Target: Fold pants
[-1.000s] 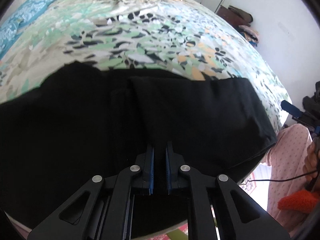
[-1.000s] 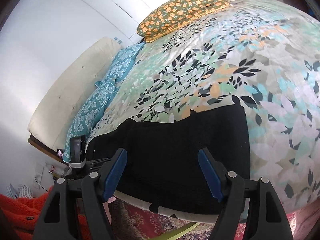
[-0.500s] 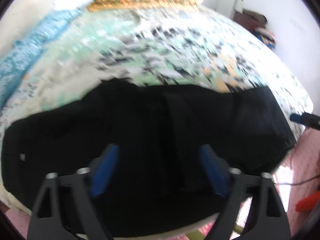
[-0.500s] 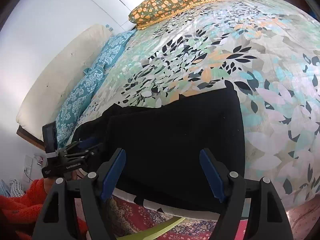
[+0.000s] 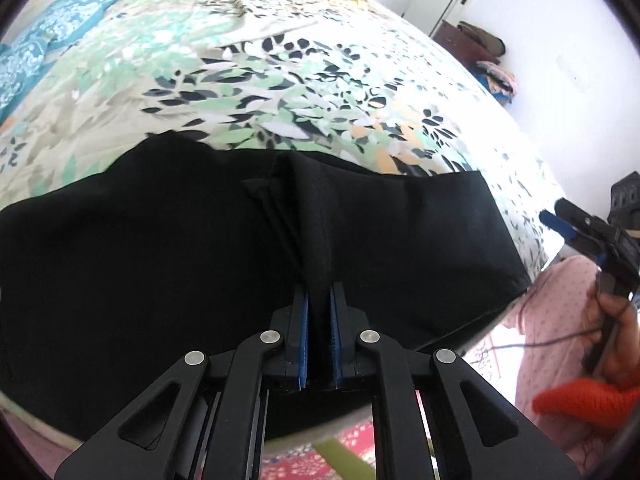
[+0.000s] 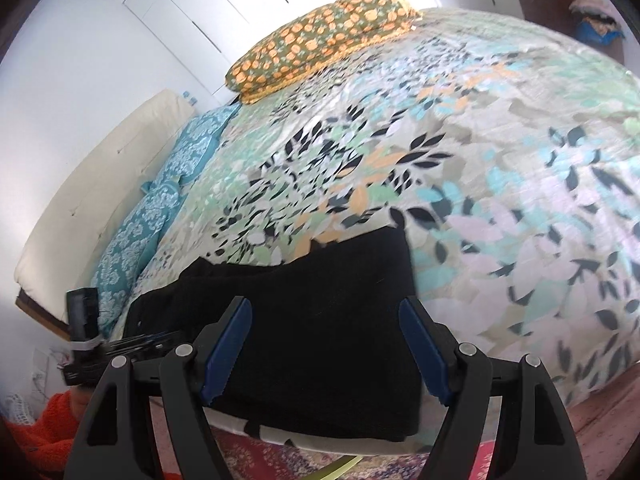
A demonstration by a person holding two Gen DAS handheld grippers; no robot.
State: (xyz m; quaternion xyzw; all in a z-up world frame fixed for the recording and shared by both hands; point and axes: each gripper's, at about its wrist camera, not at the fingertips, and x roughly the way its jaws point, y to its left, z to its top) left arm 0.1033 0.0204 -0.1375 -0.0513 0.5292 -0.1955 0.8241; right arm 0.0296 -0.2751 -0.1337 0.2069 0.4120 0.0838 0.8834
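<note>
pants (image 5: 160, 264) of matte black woven cloth lie flat along the near edge of the bed (image 5: 280, 92), whose cover is a smooth cotton printed with green, black and orange leaves. left gripper (image 5: 319, 300): jaws clenched on a raised ridge of the black fabric, which stands up as a narrow fold running away from the blue ribbed pads. right gripper (image 6: 324, 344): jaws released and wide, black cloth lying beyond and below them, apparently untouched though motion blur softens the edges. orange-flowered pillow (image 6: 320, 44) sits far ahead of both. no readable writing shows.
</note>
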